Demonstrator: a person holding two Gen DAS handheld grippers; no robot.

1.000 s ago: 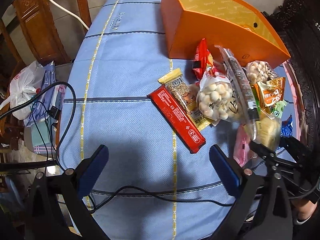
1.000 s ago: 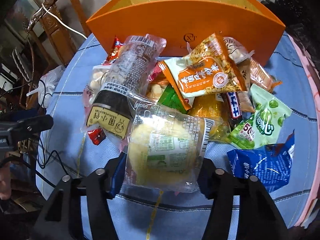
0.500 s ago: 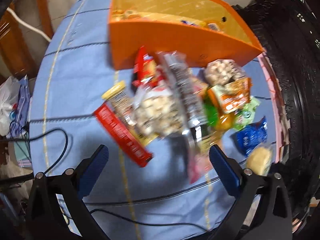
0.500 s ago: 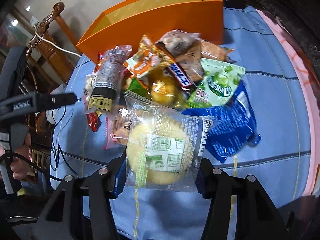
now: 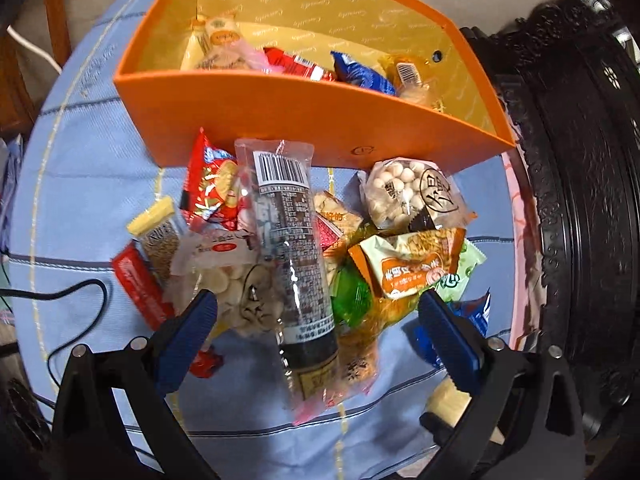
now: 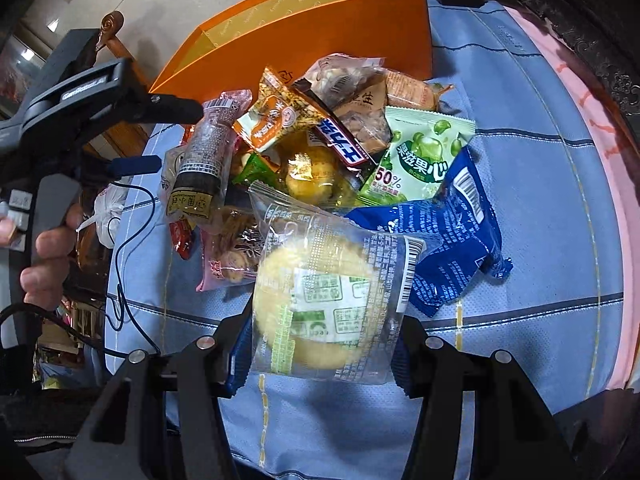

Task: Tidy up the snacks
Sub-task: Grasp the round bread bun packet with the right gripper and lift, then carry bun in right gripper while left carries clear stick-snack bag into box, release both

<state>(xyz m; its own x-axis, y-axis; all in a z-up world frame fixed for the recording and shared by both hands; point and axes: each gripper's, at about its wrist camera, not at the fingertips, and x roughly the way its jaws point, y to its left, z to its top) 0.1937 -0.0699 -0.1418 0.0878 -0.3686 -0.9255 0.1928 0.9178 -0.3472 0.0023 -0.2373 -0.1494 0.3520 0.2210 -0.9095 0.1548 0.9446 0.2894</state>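
Note:
A heap of snack packets lies on the blue tablecloth (image 5: 88, 184) in front of an orange box (image 5: 304, 116) that holds several packets. My left gripper (image 5: 320, 328) is open and hovers above the heap, over a long dark clear-wrapped packet (image 5: 296, 264). My right gripper (image 6: 320, 344) is shut on a clear-wrapped yellow cake (image 6: 320, 296) and holds it above the cloth, near a blue packet (image 6: 444, 232) and a green jelly packet (image 6: 420, 156). The orange box (image 6: 320, 40) stands behind the heap in the right wrist view.
A dark carved wooden frame (image 5: 580, 160) borders the table on the right. A black cable (image 5: 76, 292) lies on the cloth at the left. A wooden chair (image 6: 116, 36) and a white plastic bag (image 6: 108, 216) stand beyond the table's left edge.
My left gripper has swung right and forward from the bare cloth to above the heap, and the box's inside now shows. My right gripper has drawn back and right with the cake.

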